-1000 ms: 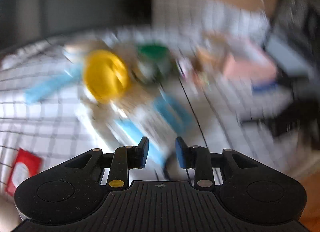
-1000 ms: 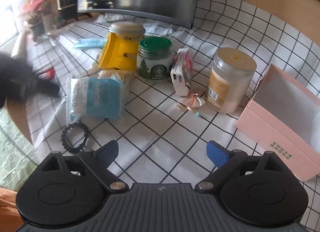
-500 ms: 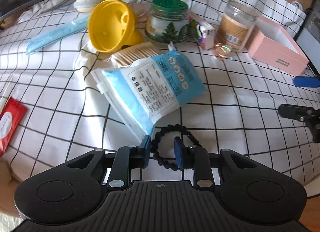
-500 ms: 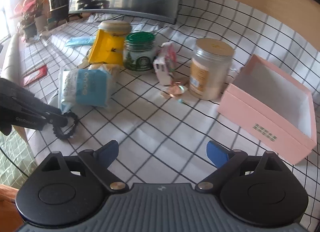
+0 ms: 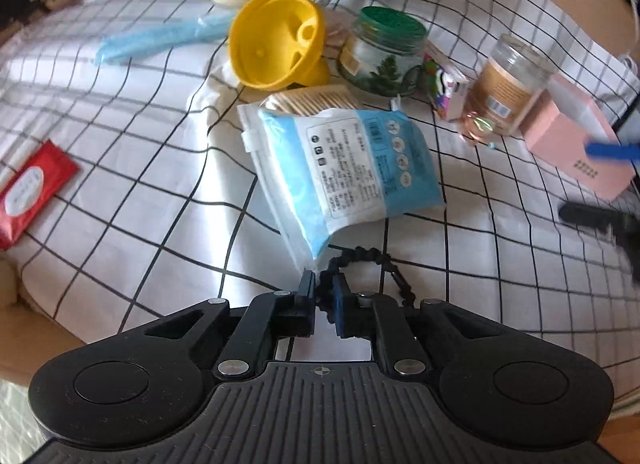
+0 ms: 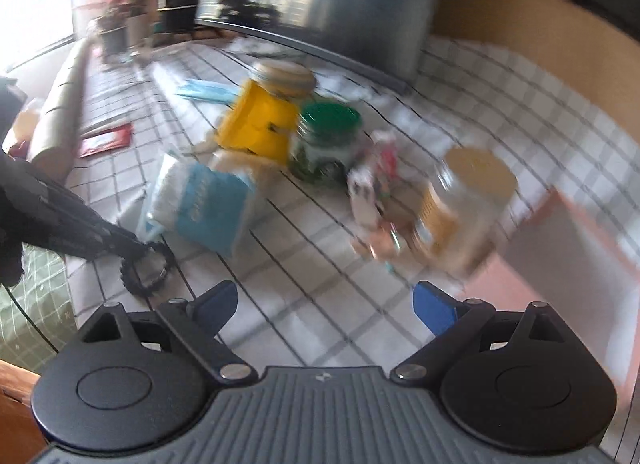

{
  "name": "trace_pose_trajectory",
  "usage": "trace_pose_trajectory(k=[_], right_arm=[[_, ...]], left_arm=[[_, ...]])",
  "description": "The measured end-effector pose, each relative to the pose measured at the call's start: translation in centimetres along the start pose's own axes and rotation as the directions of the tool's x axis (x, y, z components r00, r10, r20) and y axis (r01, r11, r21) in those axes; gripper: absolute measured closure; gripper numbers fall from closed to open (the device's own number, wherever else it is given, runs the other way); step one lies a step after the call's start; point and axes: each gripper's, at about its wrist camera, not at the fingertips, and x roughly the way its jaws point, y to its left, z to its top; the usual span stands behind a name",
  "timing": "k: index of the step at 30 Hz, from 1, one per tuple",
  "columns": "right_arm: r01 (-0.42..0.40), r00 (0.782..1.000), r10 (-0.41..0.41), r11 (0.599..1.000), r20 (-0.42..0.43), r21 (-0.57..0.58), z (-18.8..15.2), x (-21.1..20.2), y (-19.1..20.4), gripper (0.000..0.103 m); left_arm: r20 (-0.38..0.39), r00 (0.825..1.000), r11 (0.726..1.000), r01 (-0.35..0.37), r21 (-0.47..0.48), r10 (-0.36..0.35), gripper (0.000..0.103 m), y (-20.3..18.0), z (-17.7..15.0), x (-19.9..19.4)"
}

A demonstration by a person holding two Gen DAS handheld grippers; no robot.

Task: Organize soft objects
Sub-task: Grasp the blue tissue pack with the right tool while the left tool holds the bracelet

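Observation:
A black beaded hair band lies on the checked cloth just in front of a blue-and-white soft pack. My left gripper is closing, and its pads pinch the near-left part of the band. In the right wrist view the same band shows at the far left with the left gripper's tip on it. My right gripper stands wide open above the cloth with nothing between its fingers. It also shows at the right edge of the left wrist view.
Behind the pack are a bundle of cotton swabs, a yellow funnel, a green-lidded jar, a small carton and a clear jar. An open pink box stands at the right. A red sachet lies at the left.
My left gripper came down onto the black band and its jaws closed on it. The right wrist view has swung and blurred; the right gripper stays open.

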Motion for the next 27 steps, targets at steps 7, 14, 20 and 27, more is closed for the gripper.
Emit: trace_pose_trajectory(k=[7, 14, 20, 27], right_arm=[[-0.041, 0.998, 0.048, 0.974, 0.026, -0.224, 3.7, 1.5, 2.5, 0.008], [-0.170, 0.983, 0.180, 0.848, -0.029, -0.502, 5.5, 5.9, 7.6, 0.008], [-0.216, 0.976, 0.198, 0.814, -0.091, -0.539, 6.9, 9.9, 10.5, 0.024], [-0.271, 0.961, 0.232, 0.896, -0.152, -0.351, 6.7, 7.2, 8.2, 0.049]], left_arm=[[0.057, 0.998, 0.999, 0.013, 0.049, -0.016, 0.093, -0.6, -1.7, -1.3], [0.103, 0.995, 1.000, 0.021, -0.014, -0.019, 0.093, 1.0, -2.8, -3.6], [0.108, 0.993, 0.998, 0.048, -0.028, -0.045, 0.093, 1.2, -3.4, -3.9], [0.093, 0.988, 0.992, 0.121, 0.032, -0.123, 0.093, 0.0, -2.6, -3.2]])
